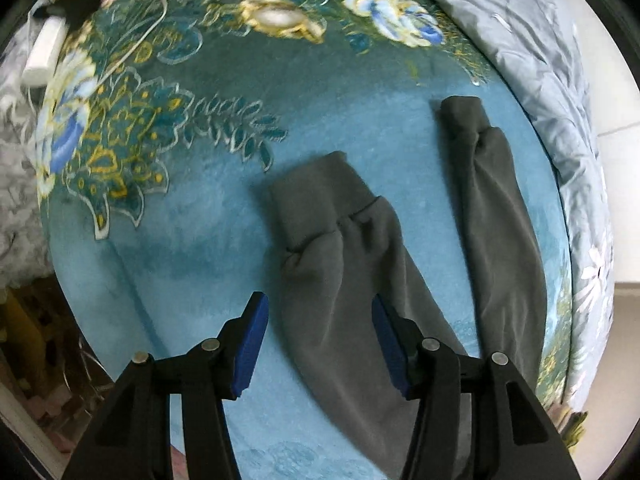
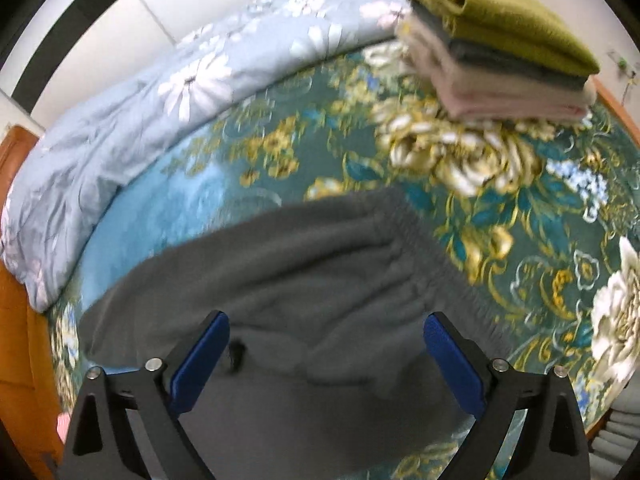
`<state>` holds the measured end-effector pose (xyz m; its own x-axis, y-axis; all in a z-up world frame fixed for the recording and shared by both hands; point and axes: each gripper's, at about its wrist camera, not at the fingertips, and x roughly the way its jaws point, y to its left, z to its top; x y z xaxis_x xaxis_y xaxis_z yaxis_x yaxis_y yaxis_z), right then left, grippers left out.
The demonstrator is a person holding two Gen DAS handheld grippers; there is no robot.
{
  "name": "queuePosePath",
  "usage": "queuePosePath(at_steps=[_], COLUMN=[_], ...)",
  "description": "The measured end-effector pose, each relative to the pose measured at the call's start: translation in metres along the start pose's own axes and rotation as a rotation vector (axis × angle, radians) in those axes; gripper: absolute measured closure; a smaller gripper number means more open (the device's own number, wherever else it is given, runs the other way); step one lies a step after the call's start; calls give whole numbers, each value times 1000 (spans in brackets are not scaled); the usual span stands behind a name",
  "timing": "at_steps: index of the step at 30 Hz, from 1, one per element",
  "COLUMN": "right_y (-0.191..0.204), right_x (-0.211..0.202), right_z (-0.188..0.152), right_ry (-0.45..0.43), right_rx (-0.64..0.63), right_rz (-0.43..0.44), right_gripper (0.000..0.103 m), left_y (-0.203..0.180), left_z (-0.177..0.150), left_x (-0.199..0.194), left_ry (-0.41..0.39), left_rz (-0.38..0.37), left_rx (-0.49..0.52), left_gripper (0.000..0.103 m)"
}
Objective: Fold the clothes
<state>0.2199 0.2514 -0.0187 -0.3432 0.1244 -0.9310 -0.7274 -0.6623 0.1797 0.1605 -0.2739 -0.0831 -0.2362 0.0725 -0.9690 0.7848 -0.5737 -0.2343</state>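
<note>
Dark grey sweatpants lie spread on a blue floral blanket (image 1: 192, 240). The left wrist view shows both legs: the near leg (image 1: 344, 264) with its ribbed cuff (image 1: 316, 196), and the far leg (image 1: 500, 216) to its right. My left gripper (image 1: 320, 312) is open, hovering over the near leg, blue pads either side of it. In the right wrist view, the gathered elastic waistband (image 2: 432, 248) and the seat of the sweatpants (image 2: 304, 280) fill the middle. My right gripper (image 2: 326, 328) is open above the seat, holding nothing.
A stack of folded clothes (image 2: 500, 48), olive green on top, sits at the far right of the bed. A pale blue flowered duvet (image 2: 168, 92) is bunched along the bed's edge. An orange wooden bed frame (image 2: 20, 308) is at left. A white charger and cable (image 1: 44, 52) lie far left.
</note>
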Motion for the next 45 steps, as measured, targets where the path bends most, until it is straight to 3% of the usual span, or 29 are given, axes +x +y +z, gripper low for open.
queuePosePath(at_steps=[6,16,19,21,25,28,31,33,36,39,45], right_y=[0,-71,-95,-112,-129,-142,-150,-149,-146,-146,-135], right_x=[-4,8,11,14,30,42,55,62,61,51,-4], right_z=[5,-59,-80,-94,-101,-106,-108,-108,-106,-104,-98], right_ry=[-37,50,78,96,127,150,174,202,226,252,227], right_rx=[-30,242,326,382,447,496,529,538,537,551,554], right_rz=[-38,-107,-134,-151,-106,-71,-30,6,30,52,154], right_gripper=[4,4,4,4,4,15,37,64,86,95,98], left_y=[6,23,24,25,27,25,23,22,20,19,16], left_z=[6,21,26,30,34,35,34,34,35,39,59], left_x=[5,56,68,73,79,82,85,83,78,70,30], left_ry=[-4,135,165,180,202,210,216,216,212,203,163], left_rz=[-8,-36,-29,-20,-21,-17,-20,-13,-3,-3,-19], left_rx=[16,27,36,42,35,31,25,22,20,5,-14], left_gripper=[49,48,60,60,64,67,74,79,88,90,91])
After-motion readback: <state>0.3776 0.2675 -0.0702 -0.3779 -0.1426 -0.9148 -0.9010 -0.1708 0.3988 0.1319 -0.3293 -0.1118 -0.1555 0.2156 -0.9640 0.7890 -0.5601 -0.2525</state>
